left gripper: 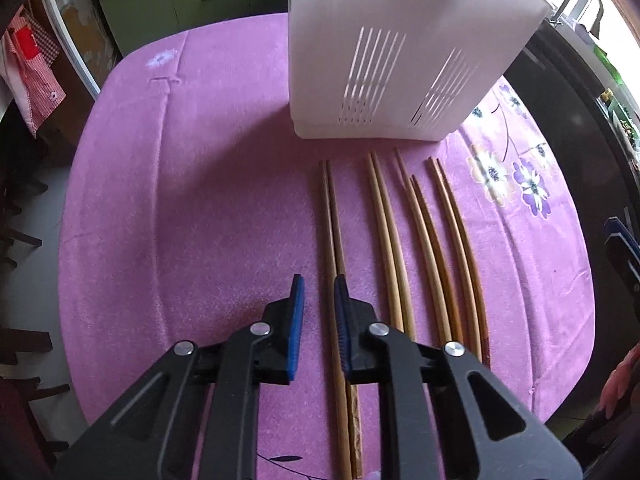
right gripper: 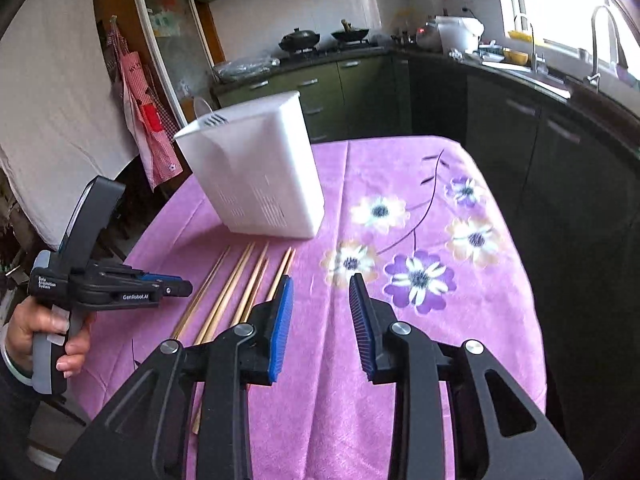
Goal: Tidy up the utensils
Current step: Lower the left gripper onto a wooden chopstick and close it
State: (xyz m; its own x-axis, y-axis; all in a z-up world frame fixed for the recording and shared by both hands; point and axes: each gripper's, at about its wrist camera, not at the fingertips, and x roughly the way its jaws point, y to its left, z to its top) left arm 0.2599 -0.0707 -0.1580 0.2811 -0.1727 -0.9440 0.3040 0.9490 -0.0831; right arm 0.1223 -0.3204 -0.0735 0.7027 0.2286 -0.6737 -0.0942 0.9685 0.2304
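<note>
Left wrist view: the leftmost chopstick pair (left gripper: pixel 332 216) lies on the surface between the narrowly parted left gripper (left gripper: pixel 319 312) jaws, long axis along them toward the white holder (left gripper: pixel 384 60); nothing is gripped.

Eight wooden chopsticks (left gripper: pixel 390 232) lie on the purple floral tablecloth (left gripper: pixel 180 200), arranged as four pairs side by side. One white slotted utensil holder (left gripper: pixel 384 60) stands beyond their tips. Two hand-held grippers are at work: the left gripper (left gripper: pixel 319 320) and the right gripper (right gripper: pixel 320 320), each with two blue-padded fingers. One hand (right gripper: pixel 40 336) is visible, wrapped around the left gripper's handle. On the tablecloth, five printed flowers (right gripper: pixel 420 280) show in the right wrist view. In the kitchen behind, two dark pots (right gripper: pixel 300 38) sit on the stove, two taps (right gripper: pixel 604 36) rise at the sink, and one red checked apron (right gripper: pixel 144 120) hangs by the wall.
</note>
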